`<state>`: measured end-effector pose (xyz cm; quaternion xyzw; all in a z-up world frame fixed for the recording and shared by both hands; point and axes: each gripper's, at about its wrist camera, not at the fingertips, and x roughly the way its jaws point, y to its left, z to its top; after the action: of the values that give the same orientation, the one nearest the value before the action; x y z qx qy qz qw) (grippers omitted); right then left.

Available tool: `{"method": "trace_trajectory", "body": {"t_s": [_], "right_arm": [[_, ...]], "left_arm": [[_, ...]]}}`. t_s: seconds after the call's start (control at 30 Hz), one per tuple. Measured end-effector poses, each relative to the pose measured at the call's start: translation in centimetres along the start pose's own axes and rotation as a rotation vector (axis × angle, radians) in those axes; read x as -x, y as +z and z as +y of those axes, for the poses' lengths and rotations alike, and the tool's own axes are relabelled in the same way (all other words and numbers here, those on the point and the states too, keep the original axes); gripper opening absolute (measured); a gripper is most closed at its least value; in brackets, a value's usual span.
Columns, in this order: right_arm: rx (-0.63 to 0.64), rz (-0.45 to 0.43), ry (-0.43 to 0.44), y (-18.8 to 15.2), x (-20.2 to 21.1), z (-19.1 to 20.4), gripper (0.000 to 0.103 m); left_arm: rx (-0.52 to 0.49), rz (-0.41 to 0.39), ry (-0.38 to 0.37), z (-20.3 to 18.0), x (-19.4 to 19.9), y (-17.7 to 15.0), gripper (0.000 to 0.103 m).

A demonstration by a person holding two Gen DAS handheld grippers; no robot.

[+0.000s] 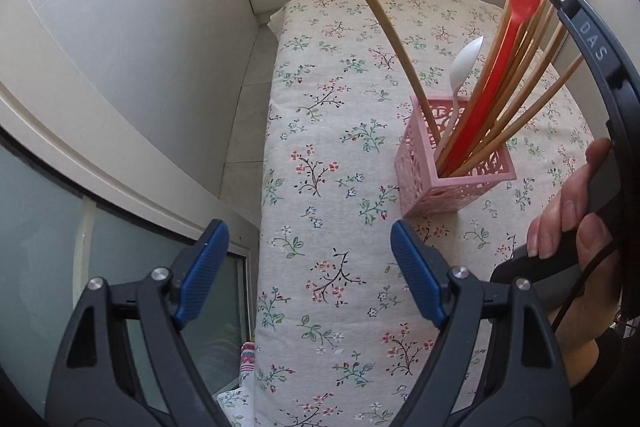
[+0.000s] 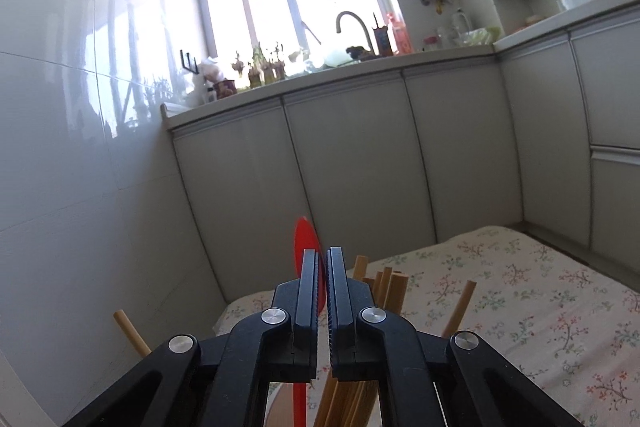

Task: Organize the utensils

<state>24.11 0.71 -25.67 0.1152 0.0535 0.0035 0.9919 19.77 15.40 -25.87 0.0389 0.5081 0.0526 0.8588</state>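
Item: red spoon, standing in pink holder near the counter's right edge, long axis steeply upright, bowl uppermost. Right gripper: jaws narrow, a slim gap, spoon bowl just beyond and between the tips, apparently loose. Left gripper: jaws wide, empty, nearer the front edge, holder ahead-right

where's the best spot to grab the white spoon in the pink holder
Grip the white spoon by its bowl, the only part well clear of the pink holder. Come from above on the left, since the red spoon and chopsticks crowd its right. It leans, so tilt to match.
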Motion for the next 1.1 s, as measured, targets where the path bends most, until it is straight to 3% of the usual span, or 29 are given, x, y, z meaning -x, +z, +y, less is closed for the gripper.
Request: {"method": "trace_trajectory", "body": {"t_s": [0.1,0.27,0.37,0.47,0.6,0.8,1.1], "right_arm": [[-0.027,0.006,0.016,0.8,0.9,-0.6,0.032],[-0.011,0.051,0.022,3.9,2.8,-1.4,0.039],[-0.013,0.105,0.011,6.0,4.4,-3.0,0.052],[-0.026,0.157,-0.029,8.2,6.5,-5.3,0.065],[-0.012,0.236,-0.069,10.6,9.9,-8.2,0.077],[0.028,0.344,-0.126,14.4,15.8,-11.6,0.103],[0.081,0.526,-0.13,20.4,22.6,-13.6,0.103]], "left_arm": [[0.01,-0.006,-0.015,0.0,0.3,0.0,0.083],[0.045,-0.026,-0.066,-0.4,1.5,-0.2,0.083],[0.053,-0.061,-0.106,-1.2,3.5,-0.5,0.083],[0.087,-0.082,-0.145,-2.1,5.5,-0.5,0.09],[0.056,-0.119,-0.118,-4.6,8.8,-0.8,0.1],[0.038,-0.14,-0.105,-8.0,14.6,-2.0,0.102],[0.039,-0.241,-0.119,-9.5,25.1,-3.2,0.102]]}}
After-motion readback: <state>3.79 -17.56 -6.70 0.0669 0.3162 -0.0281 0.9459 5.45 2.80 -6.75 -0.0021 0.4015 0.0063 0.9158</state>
